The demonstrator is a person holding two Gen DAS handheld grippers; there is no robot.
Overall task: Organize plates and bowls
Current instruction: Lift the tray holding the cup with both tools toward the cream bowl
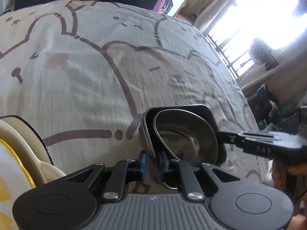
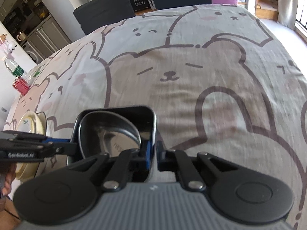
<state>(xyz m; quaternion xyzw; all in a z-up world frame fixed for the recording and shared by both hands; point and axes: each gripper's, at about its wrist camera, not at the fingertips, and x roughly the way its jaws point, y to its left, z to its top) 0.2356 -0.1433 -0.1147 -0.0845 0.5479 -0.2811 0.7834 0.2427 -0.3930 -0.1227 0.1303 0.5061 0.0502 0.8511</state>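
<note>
Two grips share one load here. The bear-print tablecloth (image 2: 191, 67) covers the whole tabletop, and near its front edge, toward my side, sits the black square dish (image 2: 134, 113) with the steel bowl (image 2: 113, 132) nested inside. My right gripper (image 2: 153, 155) has its jaws clenched on the dish's right wall; my left gripper (image 1: 153, 162) has its jaws pinching the left rims, dish and bowl together as far as I can tell. At the tabletop's left edge waits the cream and yellow plate stack (image 2: 30, 122). I judge the step as lifting this pair; next I must raise both hands evenly, keeping it level
</note>
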